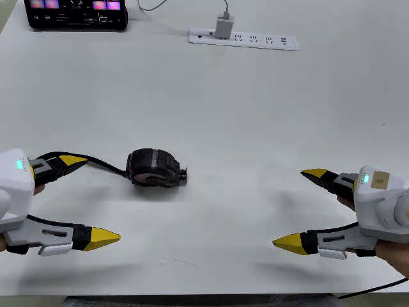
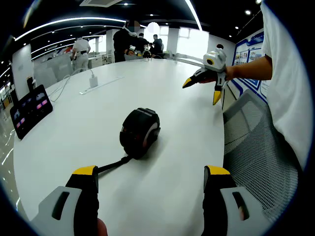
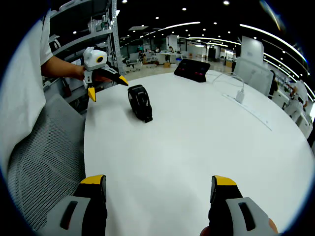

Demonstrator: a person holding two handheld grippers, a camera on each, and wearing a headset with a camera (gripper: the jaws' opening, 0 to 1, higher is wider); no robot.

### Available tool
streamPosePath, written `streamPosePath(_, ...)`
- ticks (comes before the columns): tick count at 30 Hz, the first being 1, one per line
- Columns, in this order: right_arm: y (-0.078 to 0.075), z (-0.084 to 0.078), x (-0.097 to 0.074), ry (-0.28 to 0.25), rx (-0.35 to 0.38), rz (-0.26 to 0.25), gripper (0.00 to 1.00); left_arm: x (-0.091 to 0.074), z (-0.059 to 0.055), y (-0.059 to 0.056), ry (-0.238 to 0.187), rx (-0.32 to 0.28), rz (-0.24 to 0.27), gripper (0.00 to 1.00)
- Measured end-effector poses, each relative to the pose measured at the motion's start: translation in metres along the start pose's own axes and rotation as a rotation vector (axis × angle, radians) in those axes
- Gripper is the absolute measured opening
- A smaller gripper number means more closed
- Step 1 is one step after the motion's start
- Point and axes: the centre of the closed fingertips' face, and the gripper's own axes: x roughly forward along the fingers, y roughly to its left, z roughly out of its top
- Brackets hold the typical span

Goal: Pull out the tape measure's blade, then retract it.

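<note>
Both pairs of tongs are wide open and hold nothing: in the head view the left tongs [image 1: 102, 198] sit at the lower left of the frame and the right tongs [image 1: 287, 207] at the lower right, their yellow tips pointing inward at each other across the white worktop [image 1: 230, 109]. A dark device with lit pink panels [image 1: 75, 13] lies at the upper left edge and a white power strip [image 1: 243, 38] at the upper centre, both well apart from the work. The tape measure [image 1: 153, 168], a dark rounded case, rests on the worktop left of centre, near the left tongs and well apart from the right tongs. Its blade is fully wound in. The case lies lengthways left to right in the frame. A black strap [image 1: 102, 164] trails from its left end toward the upper jaw of the left tongs; whether the strap touches that jaw cannot be told. The blade mouth [image 1: 182, 176] is at the right end, facing the right tongs. In the left gripper view the tape measure [image 2: 140, 132] sits dead ahead between the jaws, strap [image 2: 110, 166] toward the camera. In the right gripper view it [image 3: 140, 102] is far off at the upper left. The left tongs look best placed to pin the case, with the right tongs reaching for the blade tip.
</note>
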Motion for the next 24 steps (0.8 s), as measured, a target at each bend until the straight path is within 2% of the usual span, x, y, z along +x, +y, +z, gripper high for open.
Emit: streamPosePath(24, -0.0007, 0.0056, 0.0017, -0.004, -0.003, -0.001, 0.86, 0.0008, 0.0021, 0.0030, -0.002, 0.002, 0.004, 0.85)
